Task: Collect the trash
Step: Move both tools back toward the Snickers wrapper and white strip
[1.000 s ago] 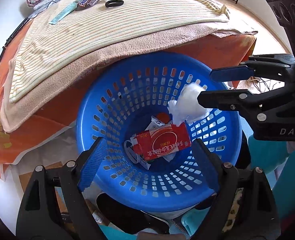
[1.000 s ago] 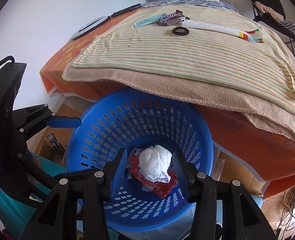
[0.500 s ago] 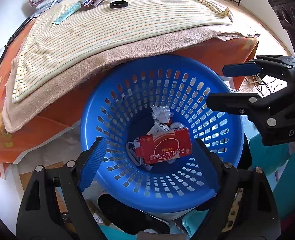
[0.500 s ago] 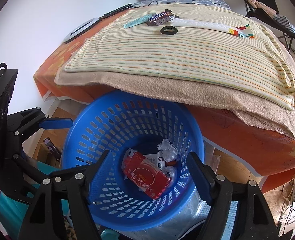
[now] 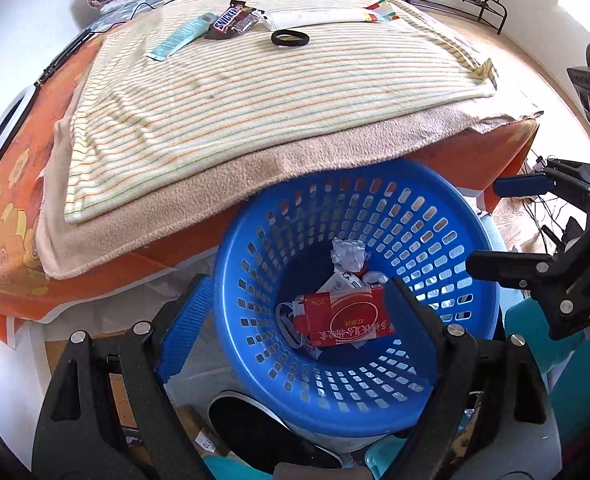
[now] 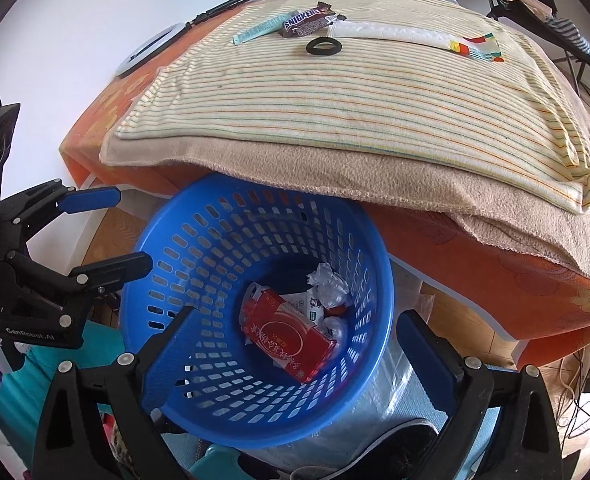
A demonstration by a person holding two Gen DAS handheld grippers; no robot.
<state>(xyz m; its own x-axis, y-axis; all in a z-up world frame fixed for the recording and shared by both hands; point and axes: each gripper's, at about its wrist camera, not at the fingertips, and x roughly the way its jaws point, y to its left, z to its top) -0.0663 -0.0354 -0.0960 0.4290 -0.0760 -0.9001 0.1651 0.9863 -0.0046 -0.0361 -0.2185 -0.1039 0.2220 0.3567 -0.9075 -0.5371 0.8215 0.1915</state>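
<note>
Both my left gripper (image 5: 291, 320) and right gripper (image 6: 291, 344) are wide and empty over the basket (image 6: 167, 240). The tissue (image 6: 329, 286) I held a second ago now lies inside. Next I should reach far for the Snickers (image 6: 305, 22) on the bed (image 6: 335, 100), approaching low and flat.

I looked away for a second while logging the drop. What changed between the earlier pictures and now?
The right claw opened and let go of the crumpled white wad, which fell into the blue basket beside the red pack. Both claws then drew back a little. The left claw stayed open and empty, and the Snickers wrapper and other items stayed on the striped towel.
</note>
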